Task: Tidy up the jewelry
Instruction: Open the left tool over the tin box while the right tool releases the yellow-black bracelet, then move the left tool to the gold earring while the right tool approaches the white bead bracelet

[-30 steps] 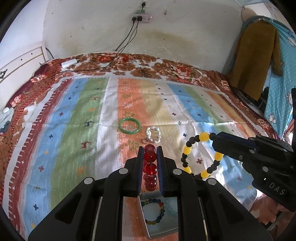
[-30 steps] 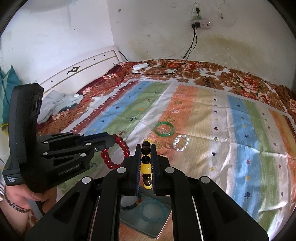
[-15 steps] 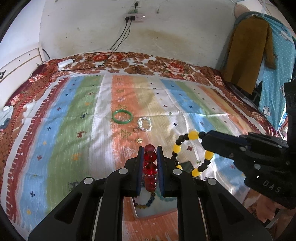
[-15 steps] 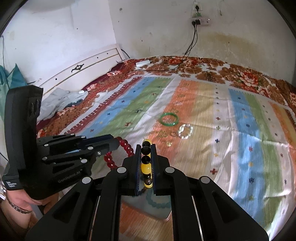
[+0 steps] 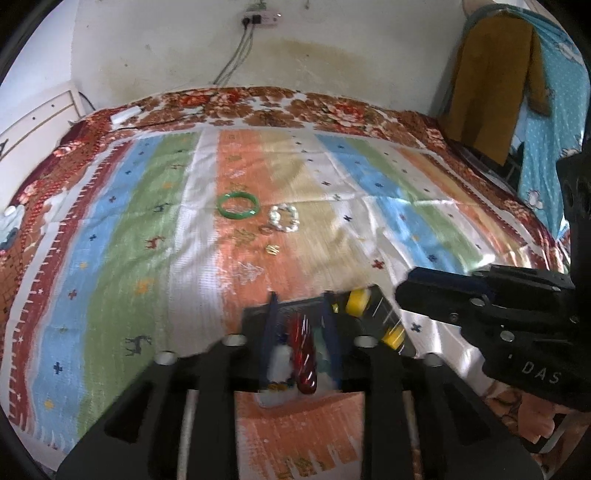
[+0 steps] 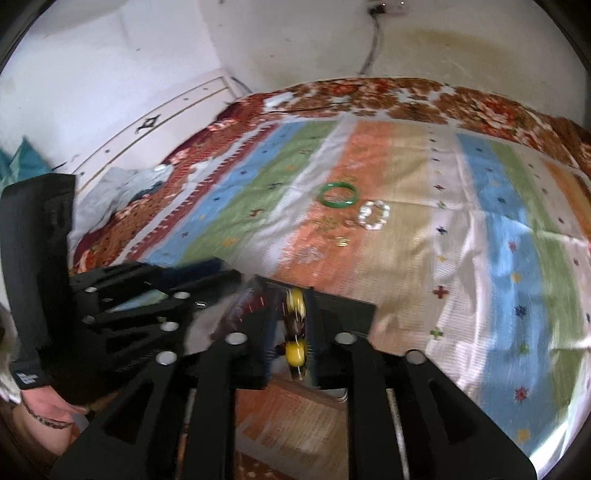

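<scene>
On a striped bedspread (image 5: 110, 258), two hand-held grippers sit low and close together. The left gripper (image 5: 300, 347) pinches a red bead bracelet (image 5: 303, 360); the right gripper (image 6: 293, 332) pinches a yellow-and-black bead bracelet (image 6: 294, 352) — both blurred. Farther up the bed lie a green bangle (image 5: 237, 205) and a white bead bracelet (image 5: 283, 218) (just beside each other).

— What covers the bed (image 5: 110, 295)?
— A striped sheet (image 5: 122, 236) over a floral blanket (image 5: 258, 107).
— And the wall (image 5: 332, 40)?
— A socket (image 5: 258, 16) with cables (blurred), a brown coat (image 5: 491, 85) hanging right, beside a blue dotted cloth (image 5: 546, 122). A white headboard (image 6: 159, 122) stands left.
</scene>
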A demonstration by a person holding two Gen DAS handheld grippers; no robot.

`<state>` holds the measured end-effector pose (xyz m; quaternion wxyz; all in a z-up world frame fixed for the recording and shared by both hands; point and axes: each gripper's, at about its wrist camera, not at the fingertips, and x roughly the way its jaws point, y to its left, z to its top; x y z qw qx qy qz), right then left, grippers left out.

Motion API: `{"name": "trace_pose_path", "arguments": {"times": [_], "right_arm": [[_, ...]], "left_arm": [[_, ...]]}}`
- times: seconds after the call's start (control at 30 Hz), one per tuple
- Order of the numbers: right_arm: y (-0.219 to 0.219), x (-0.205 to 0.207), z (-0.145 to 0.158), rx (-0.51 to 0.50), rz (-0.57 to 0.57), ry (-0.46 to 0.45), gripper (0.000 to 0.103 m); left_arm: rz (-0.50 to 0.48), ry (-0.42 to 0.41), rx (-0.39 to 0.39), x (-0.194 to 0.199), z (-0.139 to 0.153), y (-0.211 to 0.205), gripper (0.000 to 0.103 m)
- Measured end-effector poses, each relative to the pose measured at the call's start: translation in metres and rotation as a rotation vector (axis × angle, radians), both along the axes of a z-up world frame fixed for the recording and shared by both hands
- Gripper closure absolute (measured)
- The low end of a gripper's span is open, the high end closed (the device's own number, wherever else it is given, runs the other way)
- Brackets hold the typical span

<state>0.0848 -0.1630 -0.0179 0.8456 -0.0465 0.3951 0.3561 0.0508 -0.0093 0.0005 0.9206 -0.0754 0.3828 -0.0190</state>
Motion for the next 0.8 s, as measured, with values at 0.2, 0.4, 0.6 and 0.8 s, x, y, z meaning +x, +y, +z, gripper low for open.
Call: {"name": "trace_pose_path", "arguments": {"times": [0.2,0.4,0.6,0.8], "right_arm": [[-0.006,0.012,-0.005,-0.019,-0.036,-0.015,0.063],[-0.008,0.034,-0.013,-0.034,-0.071,-0.012,0.060],[-0.011,0.053,-0.015,-0.021,-0.100,0.004,0.060],[-0.011,0.074,-0.020,-0.042,-0.123,0.014,0.060]], "left_arm": [[0.070,0.027,-0.024,0.009,-0.009,0.027,0.072],[0.083,0.065,-0.038,0.023,-0.020,0.037,0.068],[0.075,0.083,-0.012,0.039,-0.025,0.036,0.064],[0.061,0.106,0.025,0.056,-0.031,0.034,0.063]]}}
